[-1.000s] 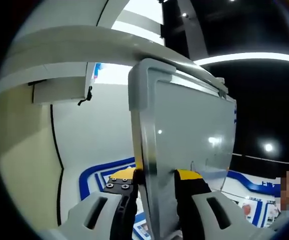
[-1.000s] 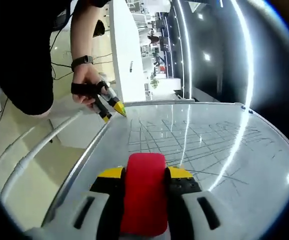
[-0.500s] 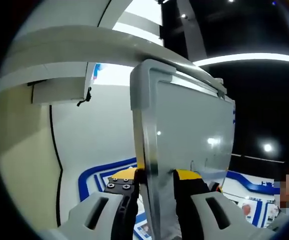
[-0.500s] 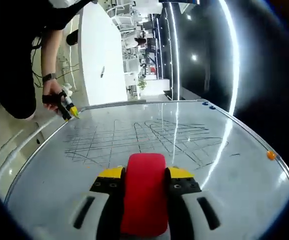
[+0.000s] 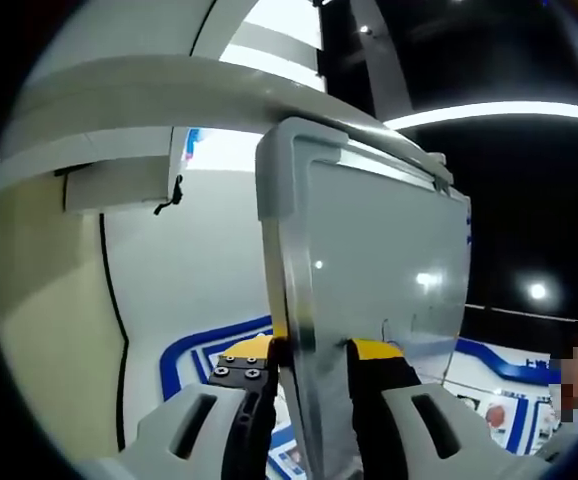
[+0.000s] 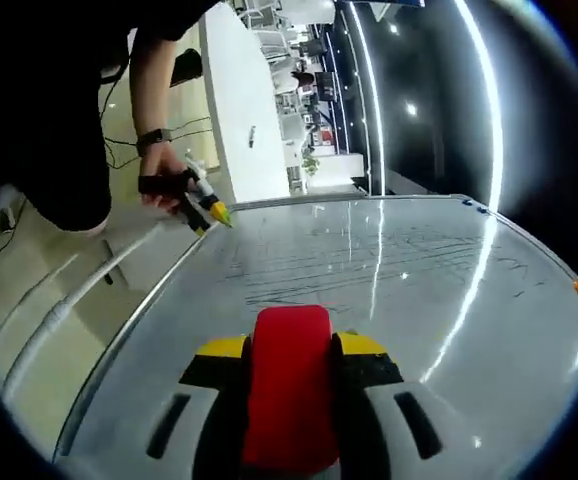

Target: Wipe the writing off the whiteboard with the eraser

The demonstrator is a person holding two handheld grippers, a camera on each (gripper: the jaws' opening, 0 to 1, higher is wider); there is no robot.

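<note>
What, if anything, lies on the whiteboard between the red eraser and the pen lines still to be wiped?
Nothing visible. The right gripper holds the eraser against the whiteboard, and bare board runs from it to the remaining writing. The left gripper clamps the board's far corner, off to the side of that path.

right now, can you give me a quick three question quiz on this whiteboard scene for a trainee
1. True or false: the right gripper is shut on a red eraser.
2. What does the left gripper clamp? A) a marker B) the whiteboard's edge C) a cloth
3. Fill in: in the right gripper view, dark ____ marks still show on the whiteboard.

Key: 1 true; 2 B; 3 pen.
</note>
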